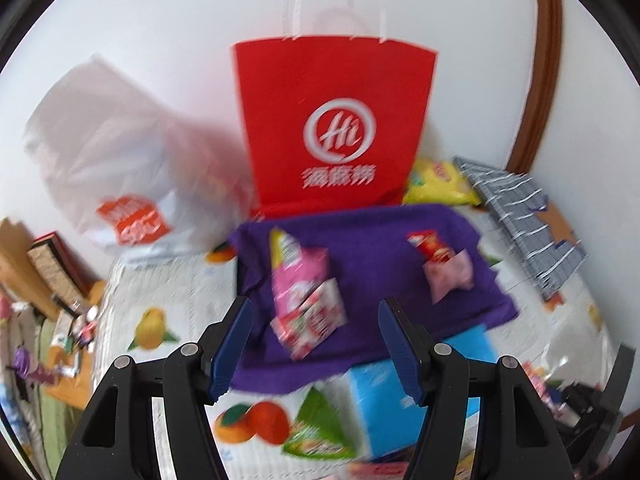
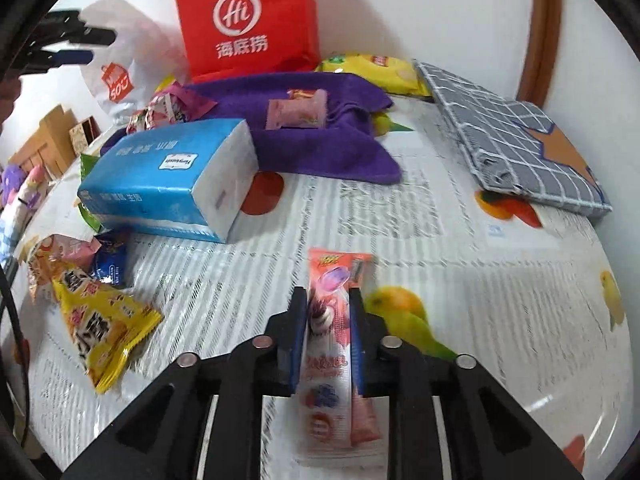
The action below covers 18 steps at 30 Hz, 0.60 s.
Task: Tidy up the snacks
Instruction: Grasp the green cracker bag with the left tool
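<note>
Pink and shiny, the long snack packet [image 2: 334, 344] is pinched flat in the right claw [image 2: 329, 304], just above the tabletop [image 2: 460, 264]. The left claw [image 1: 316, 320] is wide and holds nothing; it hangs over the soft purple cloth [image 1: 372, 272], where other crinkly snacks [image 1: 304, 296] lie at about 11 o'clock from its tips. I think the packet should go on the cloth too. Carry it level and set it down beside the small pink candy [image 2: 298, 114], not on top. The picture is blurry, so the packet's print is hard to read.
</note>
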Available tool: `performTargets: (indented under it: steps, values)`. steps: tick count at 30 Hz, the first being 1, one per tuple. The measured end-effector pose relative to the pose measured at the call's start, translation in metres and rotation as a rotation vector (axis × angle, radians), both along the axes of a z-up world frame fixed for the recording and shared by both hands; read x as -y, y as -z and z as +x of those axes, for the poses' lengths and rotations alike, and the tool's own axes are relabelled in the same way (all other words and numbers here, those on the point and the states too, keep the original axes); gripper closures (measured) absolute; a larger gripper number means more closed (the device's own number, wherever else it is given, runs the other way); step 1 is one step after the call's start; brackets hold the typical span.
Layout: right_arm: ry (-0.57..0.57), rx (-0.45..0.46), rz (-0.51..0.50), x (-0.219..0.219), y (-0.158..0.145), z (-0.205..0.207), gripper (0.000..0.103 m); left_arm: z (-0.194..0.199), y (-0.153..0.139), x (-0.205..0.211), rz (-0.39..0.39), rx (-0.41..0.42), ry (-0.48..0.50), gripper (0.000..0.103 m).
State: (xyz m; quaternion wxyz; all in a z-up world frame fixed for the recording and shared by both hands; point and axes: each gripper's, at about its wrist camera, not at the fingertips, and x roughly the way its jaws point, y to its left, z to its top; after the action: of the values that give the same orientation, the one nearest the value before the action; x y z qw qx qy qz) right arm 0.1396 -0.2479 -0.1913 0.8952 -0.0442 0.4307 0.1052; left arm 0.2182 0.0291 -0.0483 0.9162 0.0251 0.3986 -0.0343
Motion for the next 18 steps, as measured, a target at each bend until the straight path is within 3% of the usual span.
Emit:
performTargets:
  steps: [3,9,13,18]
  values:
    - [0.003,0.025,-0.018,-0.007,0.004,0.005,0.067,-0.014,0.019,-0.018,-0.021,-0.02,-0.045,0.04]
    - [0.016,0.016,-0.009,-0.007,0.005,0.009,0.049,-0.033,0.063,-0.037,-0.052,-0.078,-0.035,0.04]
    - [0.033,0.014,-0.019,-0.006,0.006,0.01,0.045,-0.037,0.081,-0.037,-0.093,-0.11,-0.003,0.04]
    - [0.047,0.009,-0.014,-0.004,0.007,0.011,0.041,-0.035,0.104,-0.031,-0.075,-0.153,0.005,0.04]
